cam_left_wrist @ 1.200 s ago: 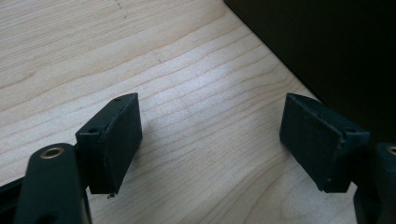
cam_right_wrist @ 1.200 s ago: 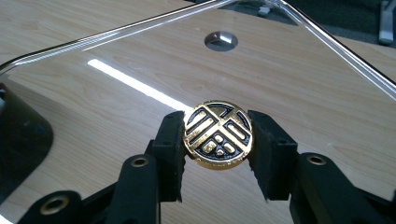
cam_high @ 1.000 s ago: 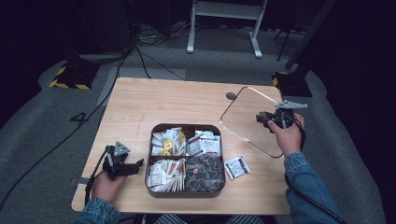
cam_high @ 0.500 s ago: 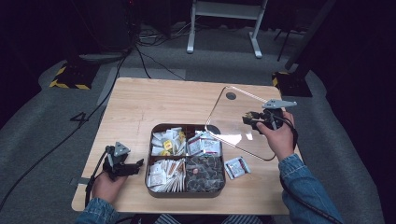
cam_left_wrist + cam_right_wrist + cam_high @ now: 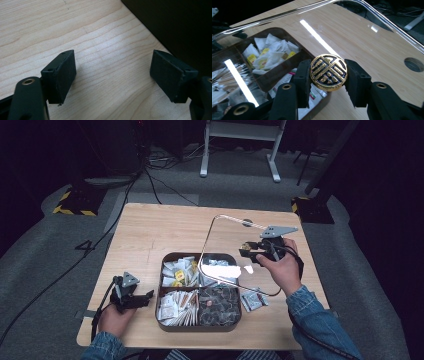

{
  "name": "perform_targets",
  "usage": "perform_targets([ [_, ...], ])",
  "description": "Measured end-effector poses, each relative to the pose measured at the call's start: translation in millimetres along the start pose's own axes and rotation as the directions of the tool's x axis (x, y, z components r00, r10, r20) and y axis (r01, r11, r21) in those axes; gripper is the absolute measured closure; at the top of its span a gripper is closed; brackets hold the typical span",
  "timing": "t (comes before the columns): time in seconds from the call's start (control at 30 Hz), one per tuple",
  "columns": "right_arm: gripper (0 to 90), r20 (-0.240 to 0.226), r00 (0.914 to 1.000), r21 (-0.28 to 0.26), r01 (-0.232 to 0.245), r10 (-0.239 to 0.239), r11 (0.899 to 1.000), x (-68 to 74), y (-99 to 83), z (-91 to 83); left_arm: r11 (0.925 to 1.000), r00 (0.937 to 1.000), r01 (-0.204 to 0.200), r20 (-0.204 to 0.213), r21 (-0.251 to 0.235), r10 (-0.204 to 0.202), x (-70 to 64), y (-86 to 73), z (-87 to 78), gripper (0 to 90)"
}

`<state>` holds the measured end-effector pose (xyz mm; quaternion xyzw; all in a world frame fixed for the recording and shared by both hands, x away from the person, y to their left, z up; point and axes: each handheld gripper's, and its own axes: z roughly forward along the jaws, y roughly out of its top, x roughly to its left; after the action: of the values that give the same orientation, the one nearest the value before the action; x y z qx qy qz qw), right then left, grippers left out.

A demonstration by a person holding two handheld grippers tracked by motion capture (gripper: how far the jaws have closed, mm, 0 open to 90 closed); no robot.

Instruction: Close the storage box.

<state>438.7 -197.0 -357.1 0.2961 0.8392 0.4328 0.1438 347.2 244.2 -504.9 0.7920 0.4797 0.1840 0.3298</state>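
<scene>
Now I've got the right gripper [image 5: 328, 75] clamped on the gold knob [image 5: 328, 72] of the clear lid [image 5: 235, 255], held tilted with the open tray [image 5: 200, 327] just to its near left, while my left gripper [image 5: 112, 75] rests unclenched on the table [image 5: 150, 235].

We read 1 sign only: a gold ornamental character, like a Chinese seal emblem, on the round black knob [image 5: 328, 72] at the centre of the right gripper view. The packets' printing is too small for us to read.
</scene>
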Motion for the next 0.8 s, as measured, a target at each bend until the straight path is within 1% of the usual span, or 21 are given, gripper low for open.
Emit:
perform_targets([
  [0.17,58.9,-0.032,0.9994,0.01,0.016,-0.015,1.0,14.5,4.4,7.3,1.0,1.0,0.005,-0.005,-0.003,-0.005,-0.4,0.5,0.7,22.0],
  [0.37,58.9,-0.07,0.9967,0.026,0.044,-0.042,0.999,32.0,9.2,17.6,1.0,1.0,0.005,-0.006,-0.003,-0.005,-0.3,0.7,0.9,22.1],
  [0.53,58.9,-0.101,0.9932,0.033,0.062,-0.058,0.998,43.1,10.5,29.1,1.0,1.0,0.005,-0.007,-0.003,-0.005,-0.4,0.7,0.9,22.1],
  [0.8,58.9,-0.161,0.9837,0.044,0.088,-0.08,0.995,62.6,9.4,47.3,1.0,1.0,0.005,-0.007,-0.003,-0.005,-0.4,0.7,0.9,22.1],
])
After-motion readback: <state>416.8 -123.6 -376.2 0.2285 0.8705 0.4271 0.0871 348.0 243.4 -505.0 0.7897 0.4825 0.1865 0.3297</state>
